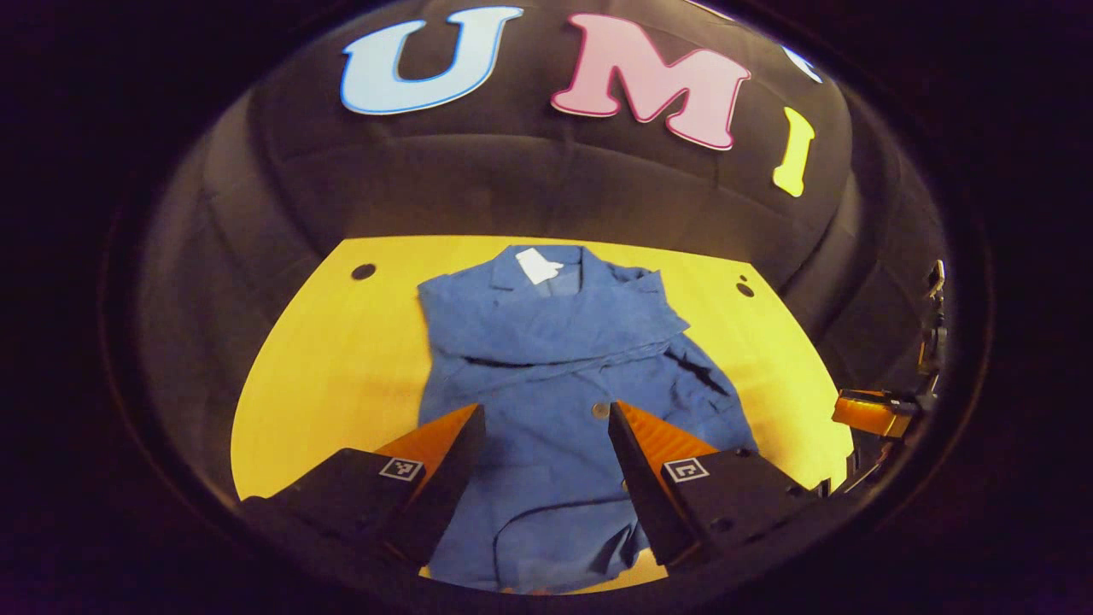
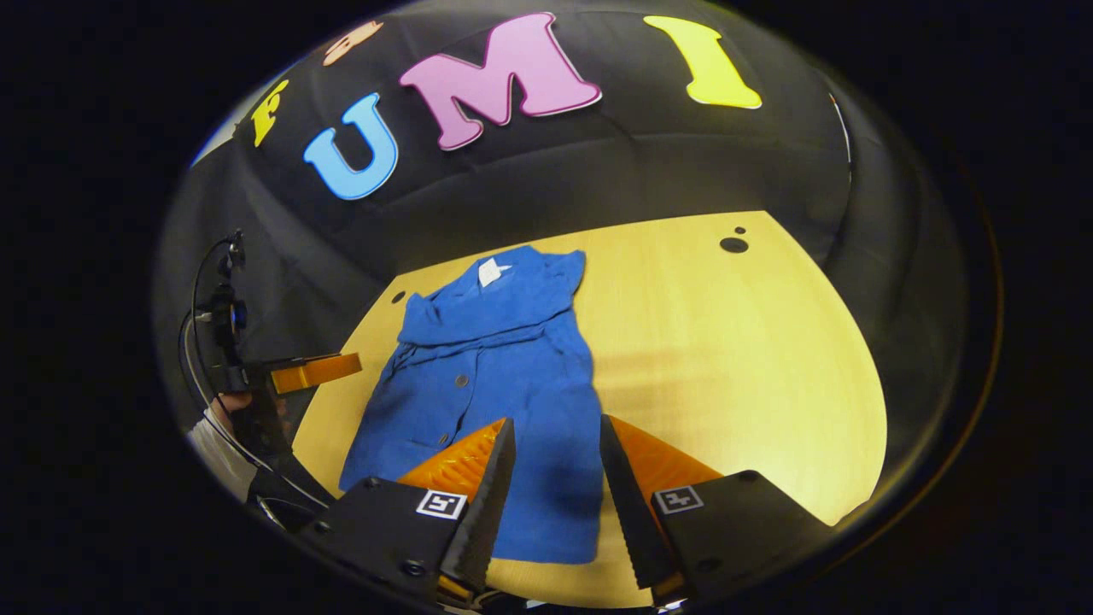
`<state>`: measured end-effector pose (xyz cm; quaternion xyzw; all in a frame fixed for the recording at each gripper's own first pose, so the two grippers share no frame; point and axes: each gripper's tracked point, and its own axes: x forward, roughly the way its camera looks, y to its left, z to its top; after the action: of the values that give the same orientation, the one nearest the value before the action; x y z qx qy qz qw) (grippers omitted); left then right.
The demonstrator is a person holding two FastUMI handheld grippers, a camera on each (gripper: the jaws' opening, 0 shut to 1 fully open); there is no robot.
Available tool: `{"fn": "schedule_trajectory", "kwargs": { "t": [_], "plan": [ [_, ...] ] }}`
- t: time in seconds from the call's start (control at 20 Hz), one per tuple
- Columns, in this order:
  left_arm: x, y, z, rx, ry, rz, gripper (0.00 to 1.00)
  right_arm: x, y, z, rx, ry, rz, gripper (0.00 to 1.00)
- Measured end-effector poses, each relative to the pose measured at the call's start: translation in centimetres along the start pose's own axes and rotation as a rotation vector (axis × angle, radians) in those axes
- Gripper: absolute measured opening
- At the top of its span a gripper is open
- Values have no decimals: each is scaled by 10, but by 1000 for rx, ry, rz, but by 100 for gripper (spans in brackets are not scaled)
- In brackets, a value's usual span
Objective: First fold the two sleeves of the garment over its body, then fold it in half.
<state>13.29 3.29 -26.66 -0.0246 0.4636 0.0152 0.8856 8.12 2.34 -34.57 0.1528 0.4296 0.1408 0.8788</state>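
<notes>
A blue jacket (image 1: 555, 401) lies flat on the yellow desk (image 1: 341, 359), collar at the far end by the booth wall, hem at the near edge. A white tag (image 1: 538, 265) shows inside the collar. Both sleeves are already folded across the body: a band of cloth crosses the chest just below the collar, and more folded cloth is bunched along the jacket's right side in the left gripper view. A button (image 1: 600, 410) sits on the front placket, with further buttons lower down. The lower half lies smooth, not yet folded up.

The left gripper (image 1: 546, 436) hangs above the near half of the jacket, its jaws spread wide with bare cloth between them and nothing gripped. In the right gripper view it appears at the far left (image 2: 307, 371), off the desk's left edge, with a sleeve (image 2: 218, 453) of the person below it.

The right gripper (image 2: 557, 444) hovers over the jacket's near right part, jaws also released and apart, holding nothing; the hem's right corner lies between and below them. In the left gripper view it shows at the right edge (image 1: 871, 410), beside the desk.

Two dark holes (image 2: 733, 244) mark the desk's far right corner, one more (image 1: 363, 272) the far left.
</notes>
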Motion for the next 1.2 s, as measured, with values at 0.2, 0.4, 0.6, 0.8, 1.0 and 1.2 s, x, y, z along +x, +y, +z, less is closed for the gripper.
{"fn": "schedule_trajectory", "kwargs": {
  "t": [0.2,0.4,0.6,0.8,1.0,1.2],
  "plan": [
    [-11,46,-83,-187,211,32,85,12,25,-50,63,167,38,65],
    [-15,69,-136,-330,366,38,85,17,24,-82,92,302,12,66],
    [-11,70,-163,-327,486,53,85,18,12,-103,155,390,-39,66],
    [-5,71,-175,-358,563,38,85,21,-10,-126,179,475,-97,66],
    [-3,70,-175,-337,597,33,83,20,-24,-141,200,545,-136,67],
    [0,53,-174,-307,626,8,83,28,-30,-146,235,589,-142,67]
  ]
}}
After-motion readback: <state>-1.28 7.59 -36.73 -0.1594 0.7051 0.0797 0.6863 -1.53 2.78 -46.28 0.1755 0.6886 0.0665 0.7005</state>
